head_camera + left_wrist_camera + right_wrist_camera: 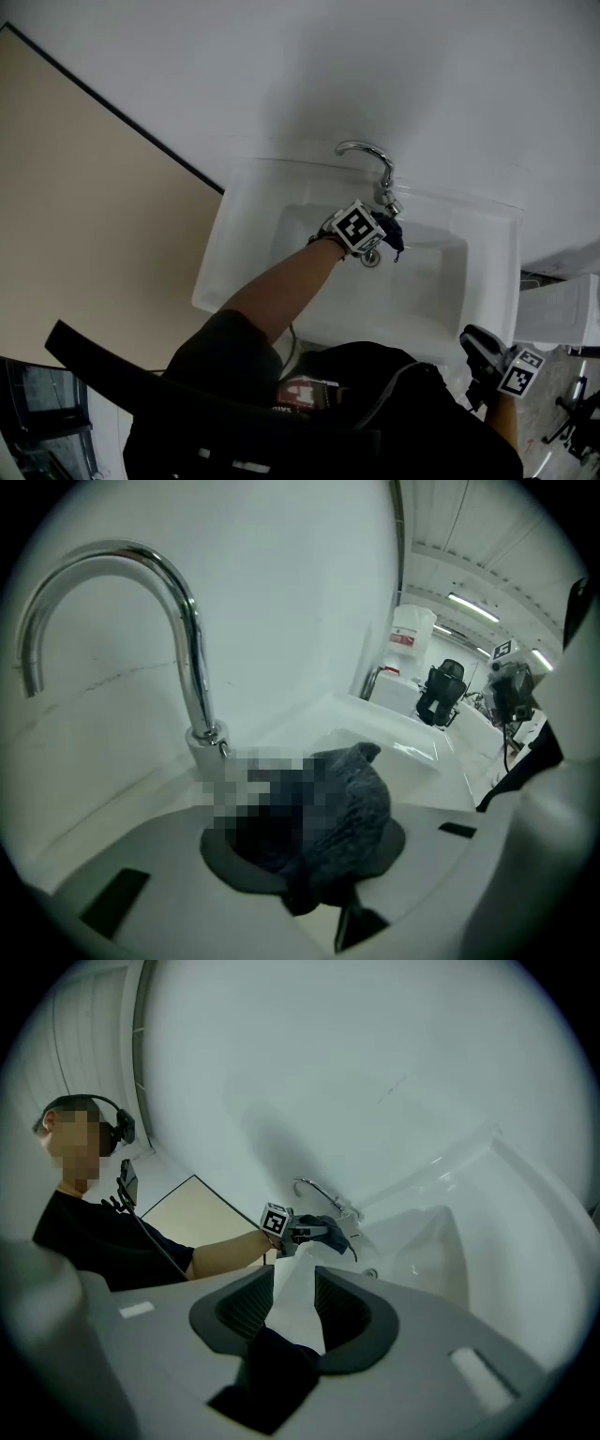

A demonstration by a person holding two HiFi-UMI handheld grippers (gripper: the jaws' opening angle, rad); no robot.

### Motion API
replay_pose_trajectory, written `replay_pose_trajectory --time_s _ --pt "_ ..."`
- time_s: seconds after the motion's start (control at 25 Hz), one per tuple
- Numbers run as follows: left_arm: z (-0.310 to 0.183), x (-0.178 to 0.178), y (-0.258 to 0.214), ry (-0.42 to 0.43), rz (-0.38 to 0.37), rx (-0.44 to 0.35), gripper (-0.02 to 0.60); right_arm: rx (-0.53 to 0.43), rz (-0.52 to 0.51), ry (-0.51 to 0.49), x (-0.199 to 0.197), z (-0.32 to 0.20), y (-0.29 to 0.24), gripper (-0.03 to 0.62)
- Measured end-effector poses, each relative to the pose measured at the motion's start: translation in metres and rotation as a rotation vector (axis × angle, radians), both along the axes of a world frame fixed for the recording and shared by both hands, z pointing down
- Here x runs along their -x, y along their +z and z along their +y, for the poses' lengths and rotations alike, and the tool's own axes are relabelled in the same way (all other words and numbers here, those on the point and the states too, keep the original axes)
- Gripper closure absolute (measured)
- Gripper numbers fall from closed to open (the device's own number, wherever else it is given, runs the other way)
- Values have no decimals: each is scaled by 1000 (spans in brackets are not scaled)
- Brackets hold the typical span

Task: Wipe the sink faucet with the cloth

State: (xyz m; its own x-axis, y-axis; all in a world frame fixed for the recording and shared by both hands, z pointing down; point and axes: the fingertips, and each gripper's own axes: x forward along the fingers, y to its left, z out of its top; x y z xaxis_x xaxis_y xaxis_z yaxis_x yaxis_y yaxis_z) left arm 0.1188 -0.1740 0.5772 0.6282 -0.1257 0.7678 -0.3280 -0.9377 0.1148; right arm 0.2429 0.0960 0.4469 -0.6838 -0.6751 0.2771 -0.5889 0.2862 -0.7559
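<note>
1. So, starting at the left: the left tongs [309, 841] are clamped partway shut on the cloth [352, 794]. It is a dark, bunched wad that fills the gap between the jaws and bulges out ahead of them. Picking up the cloth is therefore done.
2. The wad hangs over the sink [246, 225], close to its far rim. It is just beside the foot of the faucet [183, 630], on the near side. Whether the cloth already touches the metal I cannot tell; the left gripper view shows the foot a little beyond the wad.
3. The faucet's chrome stem and arch stand bare, with no cloth on them. Nothing on the metal shows whether any part has been wiped.
4. My judgement is that the approach is about finished and the wiping itself is all left to do. That means the foot first, then up the stem, over the arch and out to the spout tip.
5. At the right, the right tongs [292, 1288] have their jaws well apart with nothing between them; only the white sink shows through the gap. They hang by the sink's near right corner, well apart from the faucet, and take no part in the job at present.
</note>
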Motion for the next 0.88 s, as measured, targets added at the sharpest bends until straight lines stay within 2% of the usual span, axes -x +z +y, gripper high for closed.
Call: replay_pose_trajectory --time_s 0.12,0.2,0.32,0.36,0.4,0.48,0.56,0.6,0.72,0.88 --pt "-2 -2 2 33 -32 15 465 5 7 10 -3 -1 1 459" --pt "-6 7 2 14 -39 43 463 -7 9 14 -6 -4 -2 459" --pt "-23 51 18 -106 -132 14 463 -25 12 25 -14 -9 -5 459" --pt "-25 67 21 -156 -125 24 463 -31 17 25 -16 -9 -6 459" --pt "-22 80 18 -209 -65 65 463 -37 23 24 -17 -10 -7 459" --pt "-4 97 -9 -305 166 168 463 -57 37 22 -19 -13 -11 459" --pt "14 116 -39 -368 395 204 463 -95 53 24 -19 -23 -15 459" --pt "22 127 -51 -392 483 197 463 -124 64 24 -18 -31 -18 461" --pt "46 163 -79 -451 663 155 463 -242 99 18 -11 -60 -37 478" --pt "79 200 -109 -499 810 98 463 -404 139 15 2 -94 -76 515"
